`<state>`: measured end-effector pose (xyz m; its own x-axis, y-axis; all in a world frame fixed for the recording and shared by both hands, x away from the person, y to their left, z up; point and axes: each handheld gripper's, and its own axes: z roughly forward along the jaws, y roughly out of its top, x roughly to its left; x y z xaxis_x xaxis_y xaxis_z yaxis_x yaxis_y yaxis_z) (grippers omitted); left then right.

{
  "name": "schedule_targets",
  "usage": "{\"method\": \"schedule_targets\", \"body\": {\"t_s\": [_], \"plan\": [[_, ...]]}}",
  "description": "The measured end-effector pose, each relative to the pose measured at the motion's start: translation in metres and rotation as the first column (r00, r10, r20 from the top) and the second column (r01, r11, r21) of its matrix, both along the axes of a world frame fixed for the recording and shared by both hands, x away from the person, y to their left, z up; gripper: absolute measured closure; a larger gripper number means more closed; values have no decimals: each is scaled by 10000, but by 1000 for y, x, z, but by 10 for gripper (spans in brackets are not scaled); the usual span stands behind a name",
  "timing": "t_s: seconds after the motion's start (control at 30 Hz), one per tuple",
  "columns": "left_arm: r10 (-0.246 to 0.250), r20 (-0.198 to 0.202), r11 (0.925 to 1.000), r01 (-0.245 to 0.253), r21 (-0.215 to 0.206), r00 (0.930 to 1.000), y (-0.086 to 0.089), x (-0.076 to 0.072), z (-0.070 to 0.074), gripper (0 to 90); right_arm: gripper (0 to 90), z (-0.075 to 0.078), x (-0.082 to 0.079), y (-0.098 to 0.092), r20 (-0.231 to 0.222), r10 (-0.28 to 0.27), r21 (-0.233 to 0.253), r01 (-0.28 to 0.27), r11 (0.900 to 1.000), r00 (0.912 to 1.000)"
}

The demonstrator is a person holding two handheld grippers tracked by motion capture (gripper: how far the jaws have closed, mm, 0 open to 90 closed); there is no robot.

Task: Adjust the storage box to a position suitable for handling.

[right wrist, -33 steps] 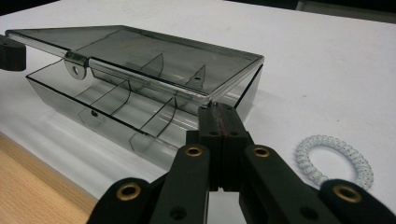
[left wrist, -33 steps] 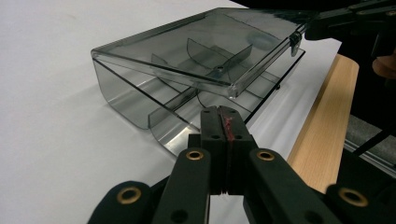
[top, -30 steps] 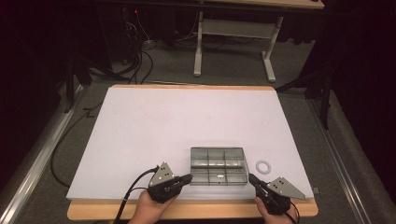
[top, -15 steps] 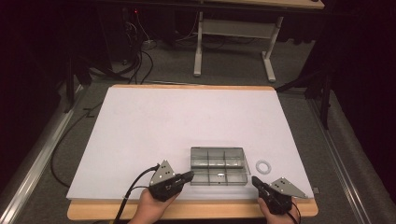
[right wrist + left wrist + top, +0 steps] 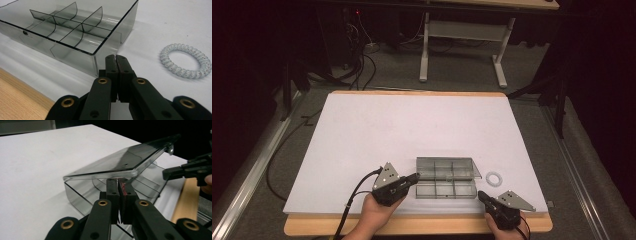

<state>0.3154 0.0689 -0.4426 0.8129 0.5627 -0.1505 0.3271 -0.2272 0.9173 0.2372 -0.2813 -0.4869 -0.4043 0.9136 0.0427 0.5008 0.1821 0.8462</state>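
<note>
At the table's near edge, the left gripper [image 5: 412, 178] rests against the left end of a clear compartment box [image 5: 445, 189], jaws pressed together with nothing between them, tips just under the raised lid [image 5: 120, 162]. The right gripper [image 5: 482, 196], jaws likewise together and empty, sits just off the box's near right corner on the white table [image 5: 377, 130]. The lid stands partly open — hinged along the far side, tilted up over six empty compartments. The work in hand appears to be opening the box; to do it well, the left tips should likely push up under the lid's free edge while the right gripper steadies the base, since the light plastic may slide or tip. Just beyond the right gripper lies a pale coiled hair tie [image 5: 494, 177], apart from the box. The wooden edge sits close behind both hands, leaving little room to pull back — but the far table offers wide open space.
</note>
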Motion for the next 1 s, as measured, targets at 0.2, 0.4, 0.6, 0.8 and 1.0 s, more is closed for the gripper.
{"method": "schedule_targets", "body": {"t_s": [0.2,0.4,0.6,0.8,1.0], "plan": [[265,-8,9996,-265,29,9996,-1,11,0,876,893,-2,1,0,-57,45,48,-45,10000,10000],[420,-64,9991,-420,-13,9991,-3,16,-3,875,893,-2,1,0,-69,64,12,-64,10000,10000],[504,-75,9987,-504,-34,9987,-6,21,-5,875,893,-2,1,1,-79,89,-22,-89,10000,9999],[613,-34,9981,-613,18,9981,-7,26,-7,875,898,-3,1,4,-78,194,-66,-195,9998,9998],[648,-36,9979,-648,70,9979,-8,30,-7,876,900,-4,0,5,-81,169,-47,-169,9998,9998]]}}
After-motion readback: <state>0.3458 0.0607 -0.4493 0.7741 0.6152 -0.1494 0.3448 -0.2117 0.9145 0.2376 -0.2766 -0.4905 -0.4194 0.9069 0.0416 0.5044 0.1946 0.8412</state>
